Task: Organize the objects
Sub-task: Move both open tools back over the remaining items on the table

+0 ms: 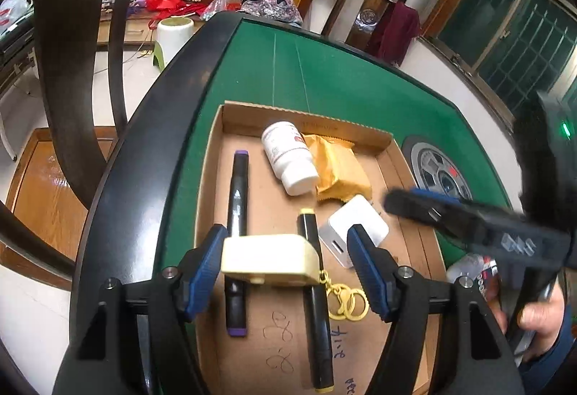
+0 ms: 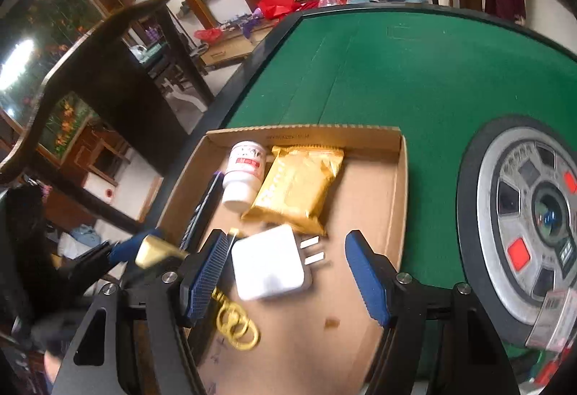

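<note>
I see the cream keychain block [image 1: 268, 259] between the jaws of the left gripper [image 1: 288, 261], above the cardboard tray [image 1: 212, 157]; the left pad touches it, while a gap shows at the right pad, so I cannot tell whether it is clamped. Its gold rings [image 1: 348, 303] hang just below. Under it lie two black markers [image 1: 236, 240], roughly parallel. The white charger [image 2: 268, 263] lies near the tray centre, between the wide-open jaws of the right gripper [image 2: 285, 272], touching neither pad. Toward the far wall, the white bottle [image 2: 243, 175] lies touching the gold snack packet [image 2: 299, 185]. The tray's right half is bare cardboard. The tray sits near the left edge of the green worktop [image 2: 414, 70]; the round centre console [image 2: 523, 232] lies right of it.
</note>
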The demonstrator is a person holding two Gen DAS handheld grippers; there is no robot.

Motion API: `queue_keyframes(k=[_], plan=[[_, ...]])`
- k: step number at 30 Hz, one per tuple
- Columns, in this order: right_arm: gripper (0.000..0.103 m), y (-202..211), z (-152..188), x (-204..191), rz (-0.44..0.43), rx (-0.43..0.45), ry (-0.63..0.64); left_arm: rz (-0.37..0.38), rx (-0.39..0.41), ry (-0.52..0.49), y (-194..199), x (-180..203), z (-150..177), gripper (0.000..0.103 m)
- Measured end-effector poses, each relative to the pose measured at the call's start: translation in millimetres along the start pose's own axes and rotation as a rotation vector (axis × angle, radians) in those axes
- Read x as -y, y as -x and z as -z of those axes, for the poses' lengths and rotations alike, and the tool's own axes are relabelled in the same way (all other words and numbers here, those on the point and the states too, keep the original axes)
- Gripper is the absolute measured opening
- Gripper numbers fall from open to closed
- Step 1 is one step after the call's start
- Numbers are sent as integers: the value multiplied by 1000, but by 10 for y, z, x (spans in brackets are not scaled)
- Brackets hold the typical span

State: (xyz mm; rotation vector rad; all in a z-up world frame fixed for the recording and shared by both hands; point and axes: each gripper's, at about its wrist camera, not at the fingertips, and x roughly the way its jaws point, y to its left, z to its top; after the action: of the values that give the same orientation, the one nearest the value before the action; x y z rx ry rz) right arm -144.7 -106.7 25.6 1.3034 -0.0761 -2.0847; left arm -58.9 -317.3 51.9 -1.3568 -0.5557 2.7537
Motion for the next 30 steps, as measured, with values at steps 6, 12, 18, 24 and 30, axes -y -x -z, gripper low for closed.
queue_keyframes(k=[6, 12, 18, 24, 30], plan=[[74, 317, 203, 6, -54, 50, -5, -60, 20, 6, -82, 48, -168, 68], [74, 689, 500, 77, -93, 102, 2, -136, 48, -14, -303, 210, -492, 68], [74, 990, 719, 262, -99, 146, -8, -192, 151, -93, -253, 450, -675, 68], [75, 1296, 851, 719, -103, 201, -69, -167, 174, -139, -201, 638, -607, 68], [78, 1717, 1028, 1329, -59, 269, -117, -65, 153, -200, -45, 964, -309, 70]])
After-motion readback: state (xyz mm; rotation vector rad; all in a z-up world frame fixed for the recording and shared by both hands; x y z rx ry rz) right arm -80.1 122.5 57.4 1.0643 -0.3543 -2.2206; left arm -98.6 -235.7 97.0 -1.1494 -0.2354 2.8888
